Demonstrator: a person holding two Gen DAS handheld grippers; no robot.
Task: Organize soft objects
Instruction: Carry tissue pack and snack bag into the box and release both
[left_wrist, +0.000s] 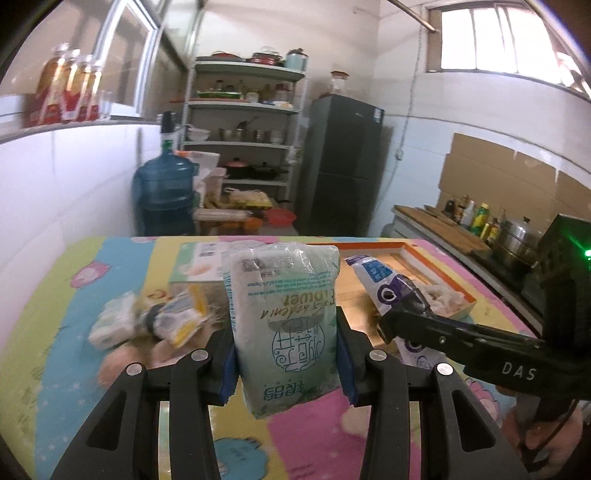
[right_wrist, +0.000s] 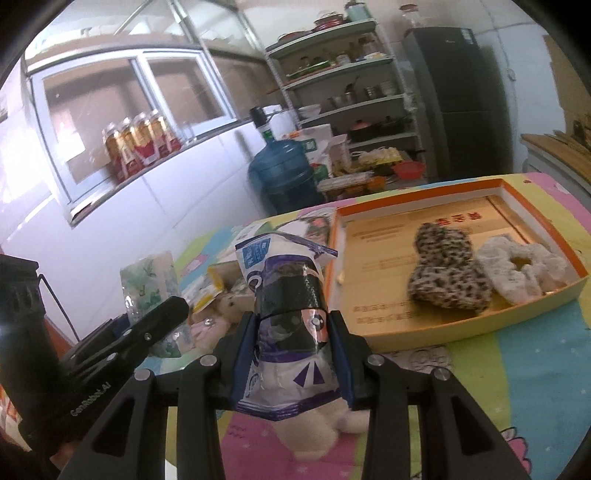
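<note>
Scrunchies (right_wrist: 480, 273) in orange-rimmed box (right_wrist: 424, 341), two

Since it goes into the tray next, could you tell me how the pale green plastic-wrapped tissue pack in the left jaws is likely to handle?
The pale green plastic-wrapped tissue pack probably gives under pressure: it looks slightly pinched where the left gripper clamps it. It stands upright unsupported, so it is likely light and fairly firm. Its glossy, wrinkled film may be slippery.

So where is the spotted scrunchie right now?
In the right wrist view the spotted scrunchie lies inside the orange-rimmed box, right of the held purple packet, touching the white scrunchie on its right.
</note>
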